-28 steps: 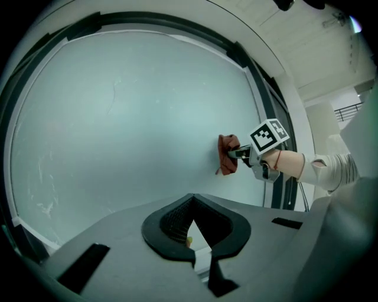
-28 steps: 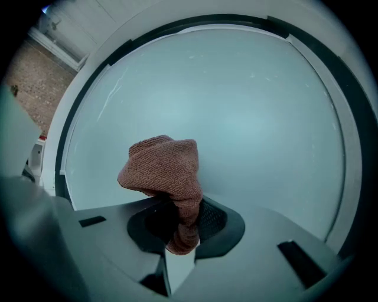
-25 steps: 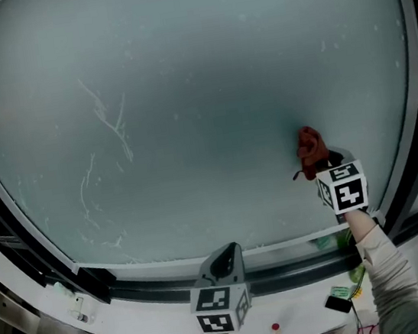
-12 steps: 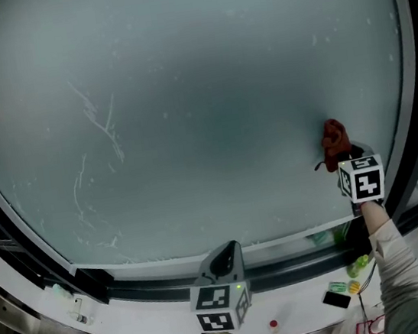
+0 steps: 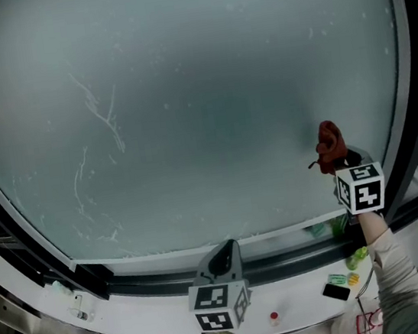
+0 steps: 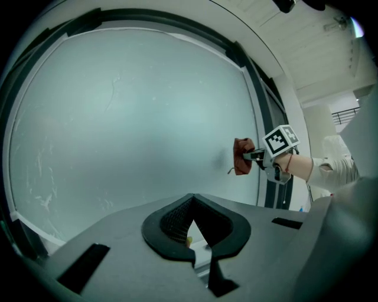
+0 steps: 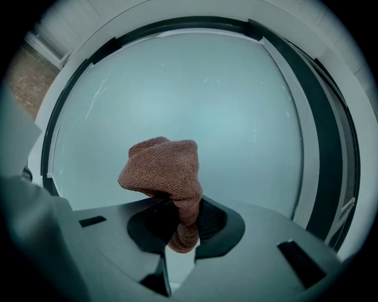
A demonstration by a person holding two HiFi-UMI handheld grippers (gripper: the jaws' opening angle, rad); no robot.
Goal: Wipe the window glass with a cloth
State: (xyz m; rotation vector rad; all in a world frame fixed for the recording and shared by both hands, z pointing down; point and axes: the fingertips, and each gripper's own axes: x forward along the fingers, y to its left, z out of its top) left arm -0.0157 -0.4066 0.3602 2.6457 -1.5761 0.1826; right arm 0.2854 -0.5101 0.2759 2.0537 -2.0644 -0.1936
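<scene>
The head view is taken from in front of the window glass, well back, so that the whole pane and its dark frame are covered. The left gripper view is taken low, from behind the left gripper, and is faced up and rightward across the pane. The right gripper view is taken near the glass, behind the right gripper, and is faced at it. Pane, right-hand frame and cloth are shared by all three.

Dim, cool, even light seeps through the frosted window glass, edges bow fisheye-fashion, corners black, glare seemingly slight.
</scene>
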